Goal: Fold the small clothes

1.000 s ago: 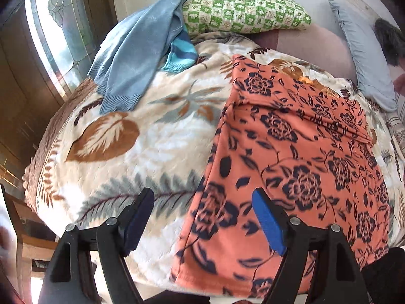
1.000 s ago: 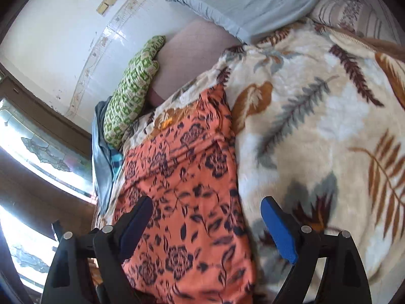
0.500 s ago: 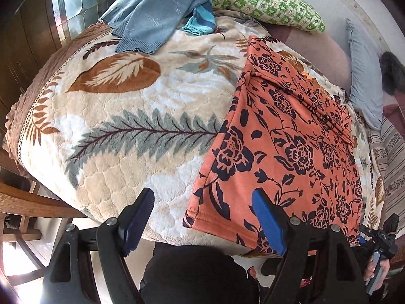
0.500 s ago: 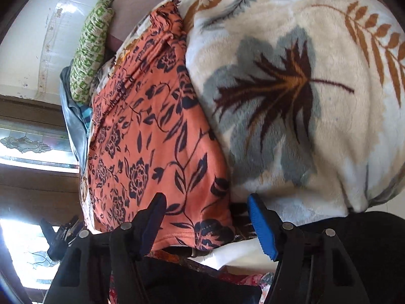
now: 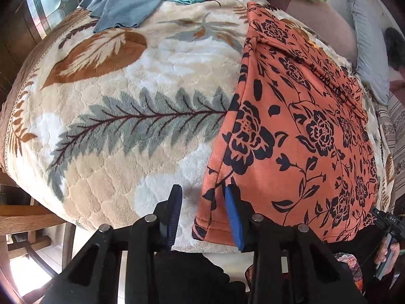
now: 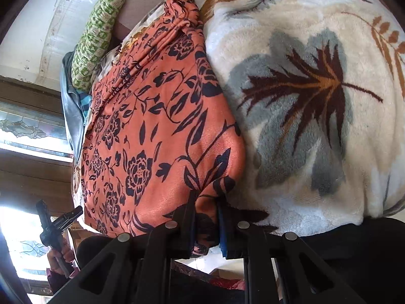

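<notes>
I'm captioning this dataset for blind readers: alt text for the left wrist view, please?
The left hand-held gripper is closing its jaws around the near corner of an orange floral garment spread on a leaf-patterned blanket.

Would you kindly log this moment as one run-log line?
step: grasp hem corners | garment: orange floral cloth flat on leaf blanket | left claw: closing around near-left corner | right claw: closing on near-right corner

Both fisheye views look steeply down along their own fingers from close above the near edge of the bed [image 5: 131, 81]. The left view sits over the left corner of the orange floral cloth [image 5: 298, 136], the right view over its right corner; both share the cloth and the green pillow [image 6: 98, 38] beyond it.
</notes>
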{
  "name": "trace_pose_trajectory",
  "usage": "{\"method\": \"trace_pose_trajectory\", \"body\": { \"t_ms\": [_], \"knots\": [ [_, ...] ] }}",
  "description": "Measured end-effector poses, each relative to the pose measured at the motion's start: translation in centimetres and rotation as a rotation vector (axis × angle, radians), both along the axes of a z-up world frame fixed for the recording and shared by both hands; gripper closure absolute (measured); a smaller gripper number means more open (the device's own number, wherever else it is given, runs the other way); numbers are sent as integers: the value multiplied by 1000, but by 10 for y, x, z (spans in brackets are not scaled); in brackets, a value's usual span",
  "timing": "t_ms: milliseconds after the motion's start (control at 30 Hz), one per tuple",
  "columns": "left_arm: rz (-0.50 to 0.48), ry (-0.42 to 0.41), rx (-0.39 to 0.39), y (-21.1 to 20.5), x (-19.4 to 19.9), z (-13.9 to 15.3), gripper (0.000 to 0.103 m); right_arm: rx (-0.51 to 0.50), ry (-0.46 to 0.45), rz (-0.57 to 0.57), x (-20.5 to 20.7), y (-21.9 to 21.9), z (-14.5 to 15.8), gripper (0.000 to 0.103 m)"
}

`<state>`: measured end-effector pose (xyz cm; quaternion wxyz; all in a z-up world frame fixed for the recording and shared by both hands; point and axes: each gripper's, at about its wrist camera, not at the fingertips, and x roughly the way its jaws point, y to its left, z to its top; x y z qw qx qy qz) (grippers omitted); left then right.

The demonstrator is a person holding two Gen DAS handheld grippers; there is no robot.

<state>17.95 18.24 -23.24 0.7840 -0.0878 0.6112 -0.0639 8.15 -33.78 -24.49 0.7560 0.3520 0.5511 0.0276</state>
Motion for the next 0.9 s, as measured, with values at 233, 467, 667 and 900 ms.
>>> {"method": "trace_pose_trajectory", "body": {
  "t_ms": [233,467,667,900],
  "knots": [
    [-77,50,-13,-23,-5,-8,66,86,-19,-13,-2,-9,-7,84],
    [-30,80,-34,-15,0,-10,87,81,-21,-9,-2,-9,-7,84],
    [-21,77,-105,-10,-1,-6,95,-46,-83,85,1,11,14,93],
    [8,16,-290,11,11,32,95,137,-226,45,8,-9,60,94]
  ]
}}
